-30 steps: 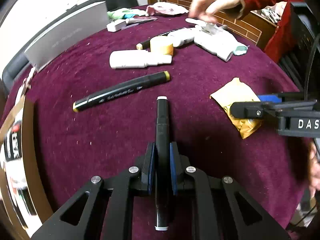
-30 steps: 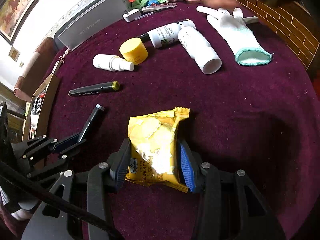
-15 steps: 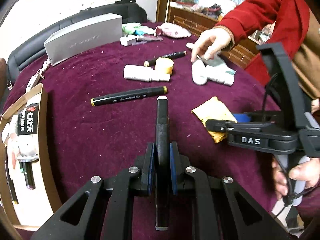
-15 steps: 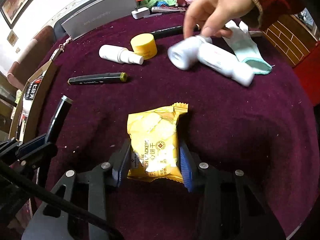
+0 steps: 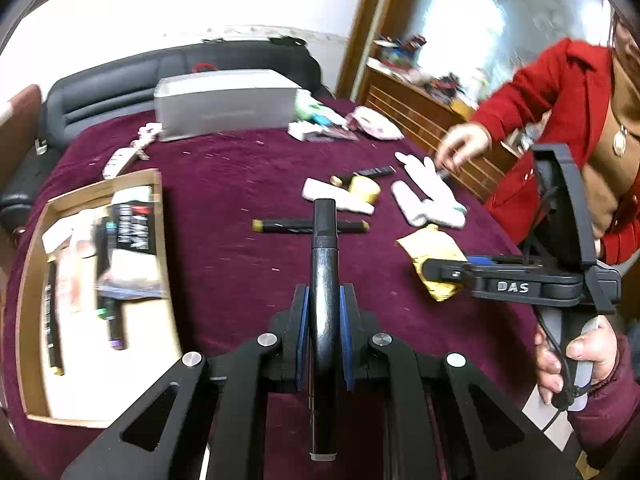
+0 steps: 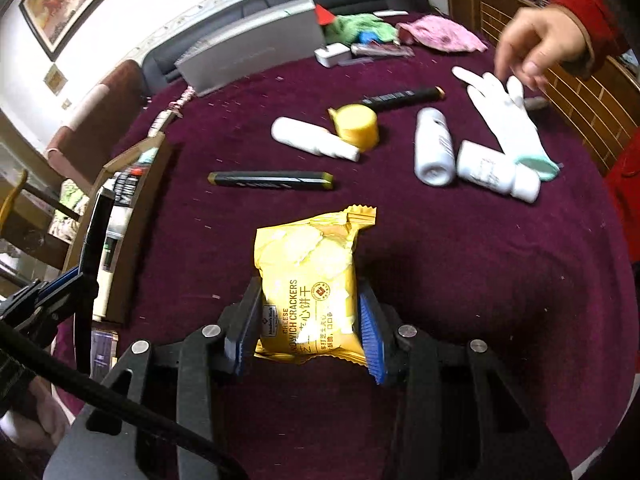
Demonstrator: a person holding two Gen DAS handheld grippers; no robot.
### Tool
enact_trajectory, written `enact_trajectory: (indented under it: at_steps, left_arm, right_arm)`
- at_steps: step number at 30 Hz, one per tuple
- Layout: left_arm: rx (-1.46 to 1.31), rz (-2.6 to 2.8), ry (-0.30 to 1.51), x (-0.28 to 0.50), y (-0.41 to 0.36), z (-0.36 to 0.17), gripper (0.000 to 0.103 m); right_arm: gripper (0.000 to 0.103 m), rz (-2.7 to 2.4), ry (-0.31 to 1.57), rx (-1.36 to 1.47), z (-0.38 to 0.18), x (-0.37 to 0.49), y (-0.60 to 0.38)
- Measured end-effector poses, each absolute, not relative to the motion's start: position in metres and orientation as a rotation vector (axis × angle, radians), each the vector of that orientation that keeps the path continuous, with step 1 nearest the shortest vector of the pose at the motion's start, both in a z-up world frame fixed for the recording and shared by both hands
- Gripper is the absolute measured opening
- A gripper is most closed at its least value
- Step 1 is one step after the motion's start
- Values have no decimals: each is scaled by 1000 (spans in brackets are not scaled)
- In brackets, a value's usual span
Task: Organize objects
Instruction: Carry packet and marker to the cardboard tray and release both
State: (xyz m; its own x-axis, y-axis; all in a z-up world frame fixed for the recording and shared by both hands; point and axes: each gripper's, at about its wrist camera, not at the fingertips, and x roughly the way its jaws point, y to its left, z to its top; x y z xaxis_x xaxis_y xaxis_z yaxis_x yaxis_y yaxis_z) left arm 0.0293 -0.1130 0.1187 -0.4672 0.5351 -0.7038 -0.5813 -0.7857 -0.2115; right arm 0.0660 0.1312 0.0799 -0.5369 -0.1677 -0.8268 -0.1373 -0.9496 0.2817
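— What's laid out in front of you, biggest first?

— A round table [image 6: 460, 280] under a maroon cloth. At its far edge lies a long grey box [image 5: 224, 102], and on my left sits an open cardboard tray [image 5: 28, 280] with markers and packets already in it. Out past my tools lie a white glove [image 6: 508, 120], two white bottles [image 6: 434, 146] side by side, a smaller white bottle [image 6: 312, 138] touching a yellow cap [image 6: 356, 124], and two black markers on the cloth, the nearer one [image 6: 270, 180] crosswise.

— And the things you're carrying?

— My right gripper [image 6: 308, 332] has a yellow cracker packet [image 6: 306, 276] between its blue pads, which press its two sides; most of the packet sticks out forward. The jaws stand partly apart, as wide as the packet. From the left camera the packet [image 5: 436, 256] hangs above the cloth, to the right of my other tool.

— The left one?

— My left gripper [image 5: 324, 336] is clenched hard on a black marker [image 5: 324, 264], its jaws nearly together. The marker runs straight along the fingers, one end pointing ahead, the pale end back toward me. The tray lies just to its left.

— Anyone else?

— A person in a red coat [image 5: 560, 92] reaches a hand [image 6: 540, 46] over the glove.
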Motion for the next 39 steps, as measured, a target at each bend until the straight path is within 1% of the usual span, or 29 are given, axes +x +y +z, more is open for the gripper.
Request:
enact_trajectory:
  at_steps: [10,16,20,27,31,39]
  left_arm:
    - [-1038,2410,-89,1,-208,132,12]
    - [-1103,2509,-137,-17,-262,119,12]
    - [-1164,2541,-158,-31,-290,102,12]
    - [-1270,2521,-215,-54,-313,67,12]
    - [-1315,2495,-221,-62,-314,50,12]
    - [-1358,2454,-226,-70,-309,35,12]
  right_arm:
    - [42,-2619,-467,1399,120,31,76]
    - [42,-2520,-449,1388,123,2,28]
    - [42,-2469,-391,1369,125,-14,-11]
    - [43,-2341,-326,1427,102,-41,-80]
    - [43,-2247,-337,1485,77,-54,-113]
    - [43,-2196,-313,1548,53,-61,-139]
